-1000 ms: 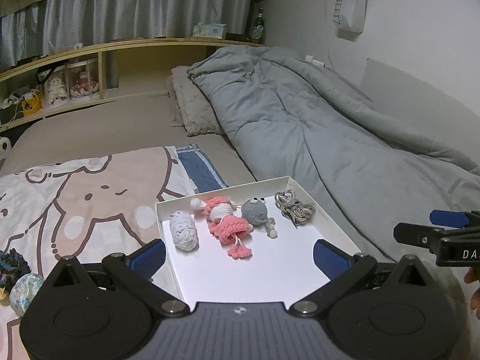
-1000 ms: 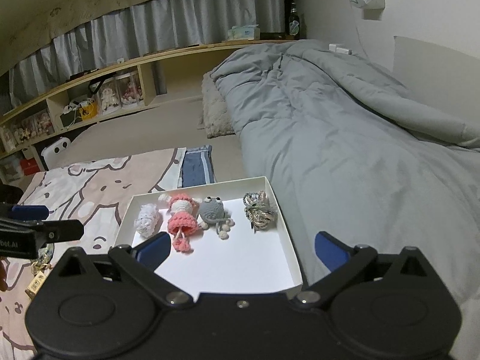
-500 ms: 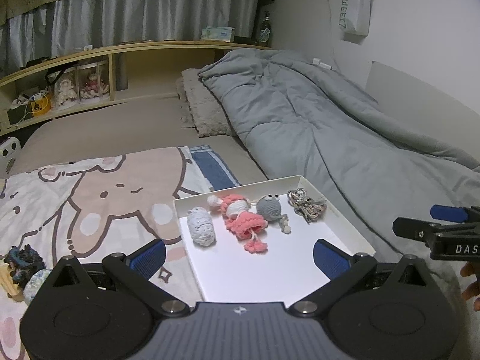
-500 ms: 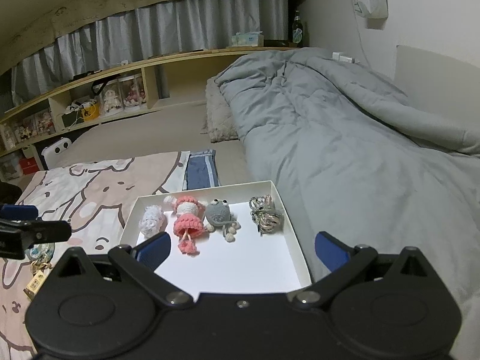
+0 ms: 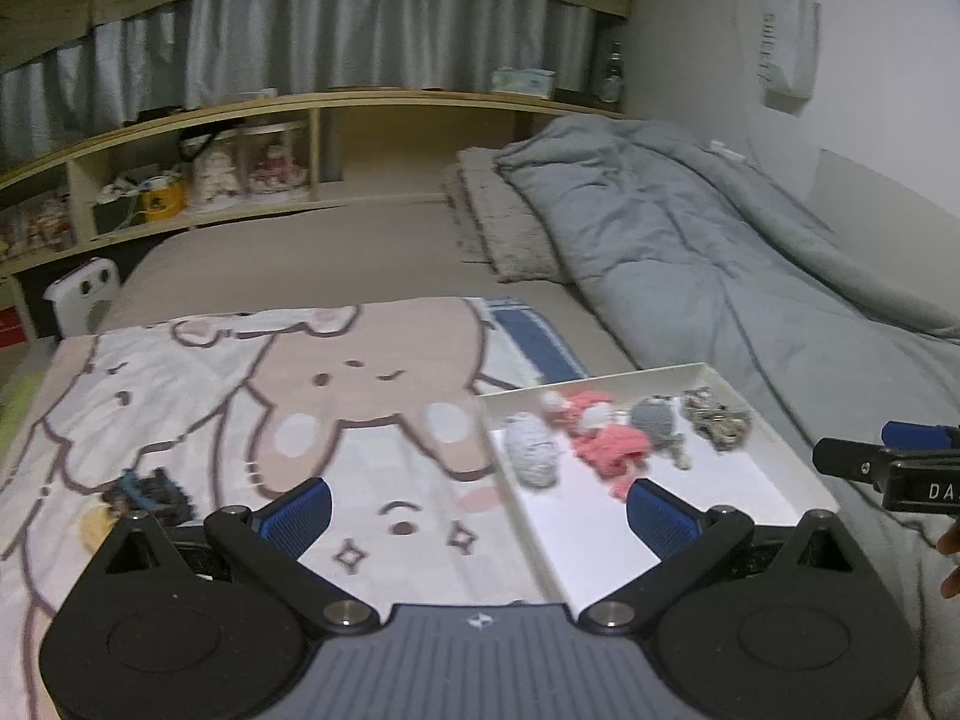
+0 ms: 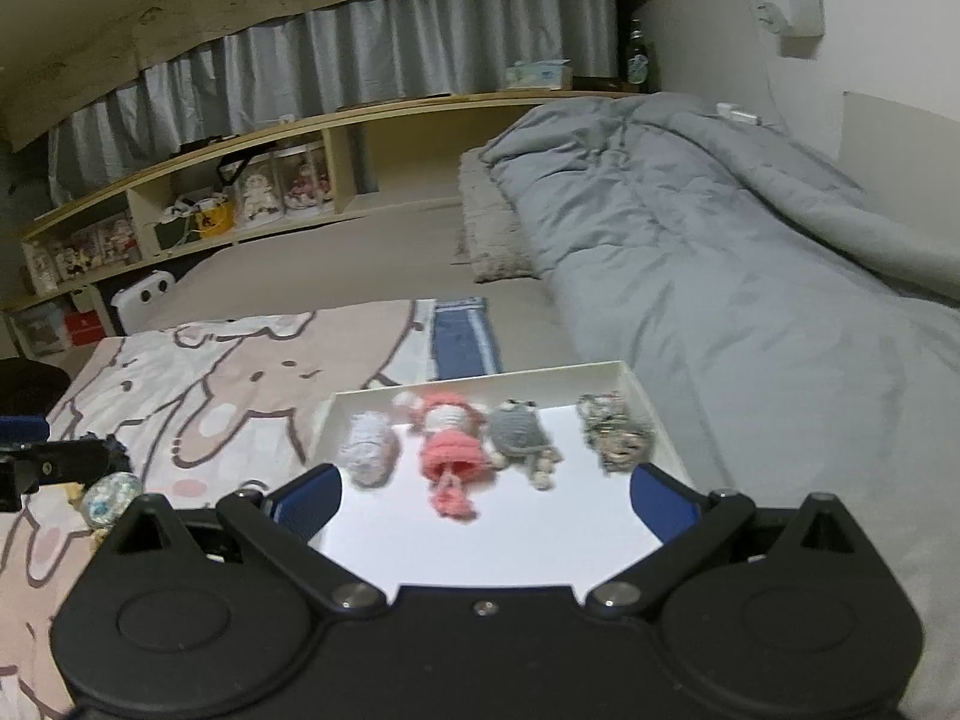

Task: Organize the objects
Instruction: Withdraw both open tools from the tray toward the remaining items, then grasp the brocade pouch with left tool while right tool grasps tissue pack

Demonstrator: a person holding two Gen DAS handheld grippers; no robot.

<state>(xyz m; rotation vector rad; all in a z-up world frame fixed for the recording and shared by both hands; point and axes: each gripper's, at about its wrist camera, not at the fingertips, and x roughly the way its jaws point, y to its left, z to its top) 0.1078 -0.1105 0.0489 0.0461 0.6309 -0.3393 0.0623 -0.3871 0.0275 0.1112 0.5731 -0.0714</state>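
Both grippers are hovering over the bed, jaws spread wide, nothing between them. The left gripper (image 5: 477,510) is sitting above the cartoon-print blanket (image 5: 240,396), with the left edge of the white tray (image 5: 804,474) under its right finger; the right gripper (image 6: 483,495) is hanging over the near, bare part of the tray (image 6: 666,438).

Four small things are lying in a row along the tray's far side, left to right — white crochet piece (image 6: 367,447), pink crochet doll (image 6: 450,450), grey crochet critter (image 6: 519,435), metallic charm bundle (image 6: 612,432). The doll and the grey critter are touching or nearly so; the charm bundle is lying apart, near the right wall.

Outside the tray, on the blanket to the left — a dark spiky item (image 5: 150,489) and a pale iridescent ball (image 6: 111,492) are resting close together, partly hidden by the left gripper's body. Blur is making their details unreadable.

The grey duvet (image 6: 720,276) is lying just right of the tray.
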